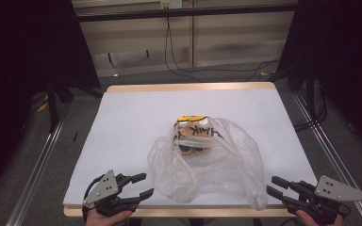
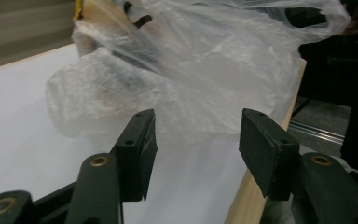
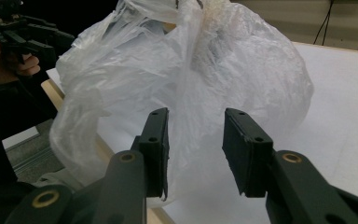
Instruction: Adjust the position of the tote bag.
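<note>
Translucent plastic film makes up the carrier bag (image 1: pixel 207 160) that lies crumpled on the white table top (image 1: pixel 122 127), between the two pairs of tongs and slightly ahead of both. The left gripper (image 1: pixel 143 184) sits at the near table edge, just beside the bag's left flank, jaws spread wide and holding nothing; in the left gripper view the film lies beyond the jaw tips, not between them. The right gripper (image 1: pixel 273 186) hovers at the near right corner, jaws partly open and also empty, its tips close to the bag's trailing lower corner. Placement on either side suggests both tools are staged to take hold of the film, though no grasp is made.

Contents: a yellow-and-tan object (image 1: pixel 191 129) with dark markings sits inside the bag at its far end, well ahead of both tongs. It is seen through the film only, and its identity cannot be confirmed; possibly a printed box or packet. The bag's near portion appears slack.
</note>
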